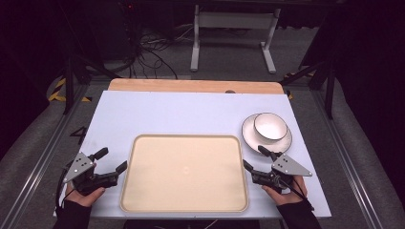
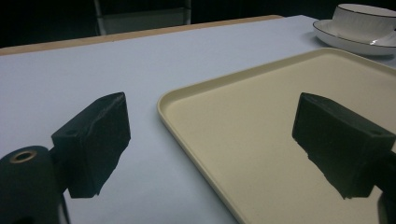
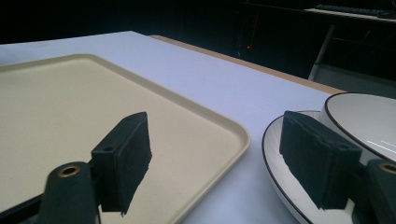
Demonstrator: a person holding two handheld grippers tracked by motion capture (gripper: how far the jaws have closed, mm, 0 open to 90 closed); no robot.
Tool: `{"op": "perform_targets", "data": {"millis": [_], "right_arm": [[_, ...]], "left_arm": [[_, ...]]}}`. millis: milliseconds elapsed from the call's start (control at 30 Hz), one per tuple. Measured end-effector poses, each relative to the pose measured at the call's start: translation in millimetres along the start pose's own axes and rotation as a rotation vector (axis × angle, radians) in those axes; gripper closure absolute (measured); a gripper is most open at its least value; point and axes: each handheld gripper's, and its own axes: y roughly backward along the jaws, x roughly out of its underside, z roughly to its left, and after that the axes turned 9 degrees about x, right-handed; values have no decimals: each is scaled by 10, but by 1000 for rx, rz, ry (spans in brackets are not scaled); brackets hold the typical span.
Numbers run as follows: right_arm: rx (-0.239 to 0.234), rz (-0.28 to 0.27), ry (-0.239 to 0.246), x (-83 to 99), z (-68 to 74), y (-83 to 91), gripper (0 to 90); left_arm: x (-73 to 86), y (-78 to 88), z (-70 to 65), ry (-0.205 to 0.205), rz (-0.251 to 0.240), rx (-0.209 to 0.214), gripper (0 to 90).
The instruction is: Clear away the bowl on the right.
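- My right claw [image 1: 254, 159] stands wide, holding nothing, just beside the plate [image 1: 248, 135] that carries the bowl [image 1: 270, 126].
- My left claw [image 1: 111, 160] is wide too, at the tray's [image 1: 184, 138] left rim.
- Judging by the bare tray, nothing is moved yet; the bowl and plate sit on the tabletop [image 1: 167, 112], right of the tray.
- No readable writing or brand anywhere.

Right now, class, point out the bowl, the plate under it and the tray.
bowl [image 1: 270, 126]: high view, on its white inside.
plate [image 1: 249, 135]: high view, on its bare left part beside the bowl.
tray [image 1: 184, 171]: high view, on its bare cream floor.
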Motion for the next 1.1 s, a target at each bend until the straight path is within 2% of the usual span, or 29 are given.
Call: {"op": "perform_targets", "data": {"millis": [333,600,700,1100], "right_arm": [[2,5,-12,0,3,1,250],[4,-21,-29,-47,-22,42,248],[3,-31,-49,-90,-36,59,247],[-13,-80,-43,-335,-28,156,236]], "left_arm": [[-1,1,4,-1,3,1,124],[-2,11,6,5,-5,-6,124],[-4,11,4,3,-4,-7,124],[-5,9,4,1,3,-9,124]]}}
